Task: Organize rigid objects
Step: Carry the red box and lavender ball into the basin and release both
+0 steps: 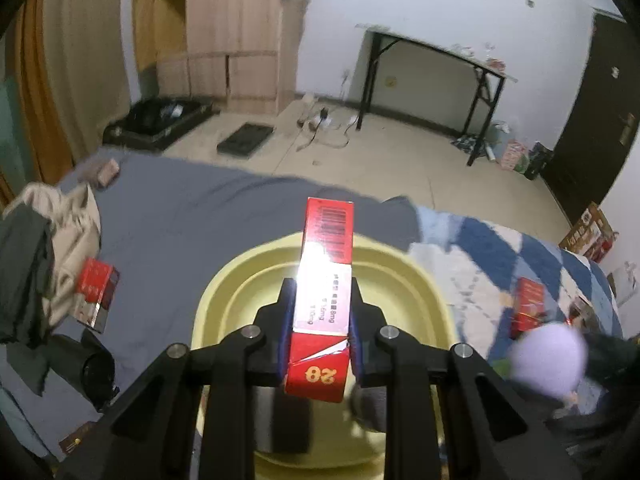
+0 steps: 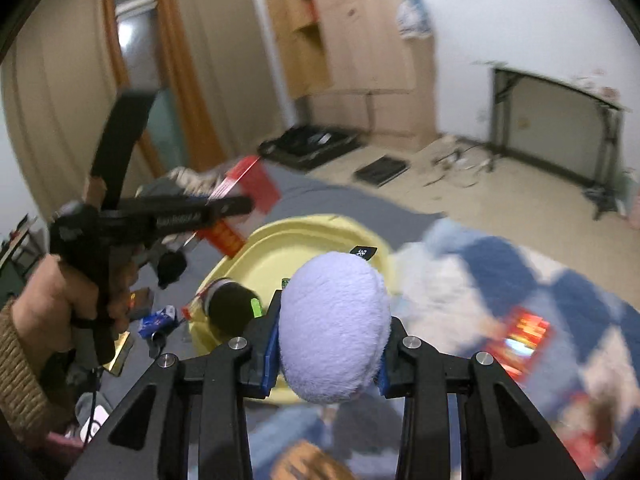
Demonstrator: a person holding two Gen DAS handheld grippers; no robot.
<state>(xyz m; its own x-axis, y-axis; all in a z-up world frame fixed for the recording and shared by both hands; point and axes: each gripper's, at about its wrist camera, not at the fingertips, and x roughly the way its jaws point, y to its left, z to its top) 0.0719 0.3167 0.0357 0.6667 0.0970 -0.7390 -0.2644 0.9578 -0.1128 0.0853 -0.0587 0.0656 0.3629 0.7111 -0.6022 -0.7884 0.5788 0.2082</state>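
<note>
My left gripper [image 1: 322,292] is shut on a long red box [image 1: 326,248] with a barcode, held above a pale yellow basin [image 1: 404,280] on the bed. My right gripper [image 2: 334,320] is shut on a lilac fuzzy oval thing [image 2: 334,332], also over the yellow basin [image 2: 280,244]. In the right wrist view a hand [image 2: 76,300] holds the left gripper [image 2: 240,206] with the red box [image 2: 256,184] up at the left. A black cylinder [image 2: 230,308] and a small black card [image 2: 363,252] lie in the basin. The lilac thing [image 1: 548,360] shows blurred at the left view's right edge.
Other red boxes lie on the bed, one by a clothes pile [image 1: 96,292], one on the blue-and-white quilt [image 1: 528,306]. Small items [image 2: 156,322] are scattered on the grey sheet [image 1: 192,216] left of the basin. Beyond the bed are floor, a wardrobe [image 1: 232,40] and a folding table [image 1: 436,60].
</note>
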